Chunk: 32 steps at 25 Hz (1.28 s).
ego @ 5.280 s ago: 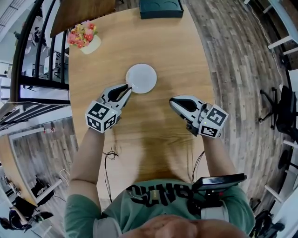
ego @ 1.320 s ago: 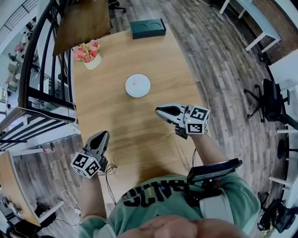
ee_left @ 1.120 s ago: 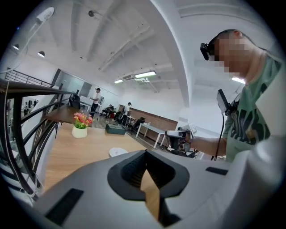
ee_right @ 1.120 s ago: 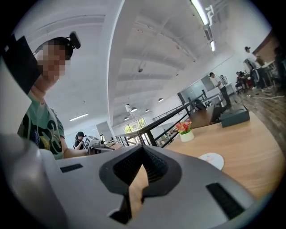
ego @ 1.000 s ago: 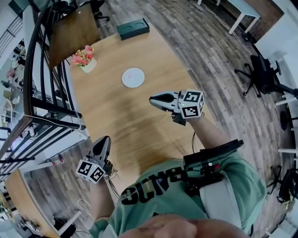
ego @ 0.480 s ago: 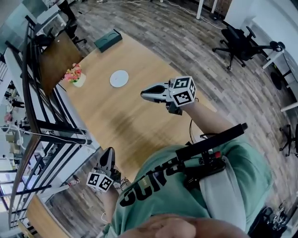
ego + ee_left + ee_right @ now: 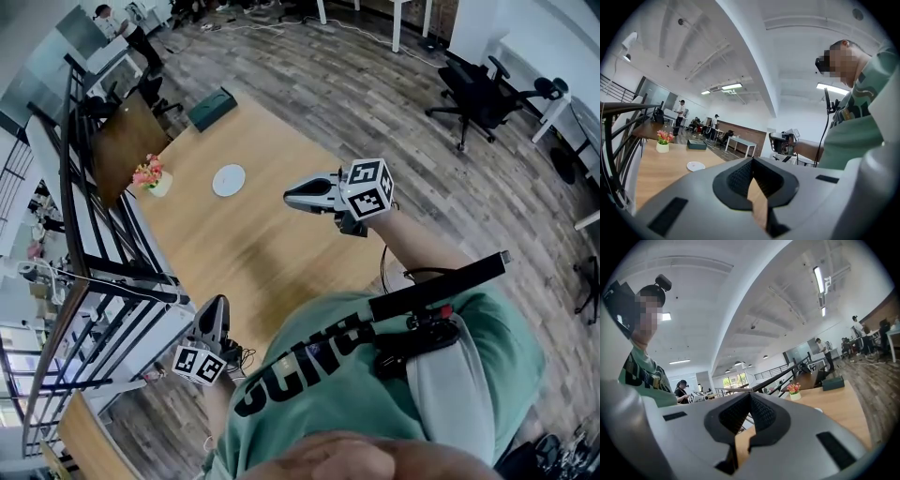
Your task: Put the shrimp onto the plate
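The left hand-held gripper (image 7: pixel 751 163) has its jaws together, the dark ribbed pads meeting in a line with nothing between them. In the head view it hangs low at the person's left side, off the near edge of the counter (image 7: pixel 253 246) and above the wooden floor, touching nothing.

The right hand-held gripper (image 7: pixel 290 197) is also closed. Its own view shows the two pads pressed tip to tip and empty. It is held out level over the middle of the counter, pointing towards the far left, and is clear of the surface.

The white plate (image 7: pixel 229 179) lies flat on the far part of the counter, well apart from both grippers. It is too small in every view to tell whether the shrimp lies on it, and no shrimp can be made out anywhere else.

Beyond the plate, a small pot of pink flowers (image 7: pixel 150 175) stands near the counter's left edge. A dark green box (image 7: pixel 214 108) sits at the far end.
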Motion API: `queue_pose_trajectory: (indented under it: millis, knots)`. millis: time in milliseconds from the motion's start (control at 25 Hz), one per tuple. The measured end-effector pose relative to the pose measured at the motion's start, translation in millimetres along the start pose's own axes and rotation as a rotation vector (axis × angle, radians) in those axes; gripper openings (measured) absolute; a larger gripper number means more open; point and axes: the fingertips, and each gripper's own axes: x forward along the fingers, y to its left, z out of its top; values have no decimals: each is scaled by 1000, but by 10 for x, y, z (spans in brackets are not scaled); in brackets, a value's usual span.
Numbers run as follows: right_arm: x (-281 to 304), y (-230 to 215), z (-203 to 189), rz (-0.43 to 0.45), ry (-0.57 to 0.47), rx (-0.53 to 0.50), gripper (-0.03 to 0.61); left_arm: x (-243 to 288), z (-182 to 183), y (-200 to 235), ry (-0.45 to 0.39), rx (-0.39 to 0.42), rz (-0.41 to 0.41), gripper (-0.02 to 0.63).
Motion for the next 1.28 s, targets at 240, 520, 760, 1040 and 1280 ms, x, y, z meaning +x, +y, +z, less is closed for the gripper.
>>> queue_pose_trajectory:
  millis: [240,520,760,1040,1280]
  knots:
    - [-1002,2,-19,77,7,-3,6,628,-99,-874,-50,-42,47,5]
    - [-1956,-158,-87,146,-4,13,6,1382,-233,-1789,4,-58,33,5]
    - [-2107,-141,-261,186,-38,70,6,1424,-150,-1993,51,-12,56,5]
    - [-1748,160,-311,196,-22,59,6,1008,-142,-1822,16,-15,49,5]
    - [-1032,586,-438,129,7,12,6,219,-190,-1319,-30,-19,39,5]
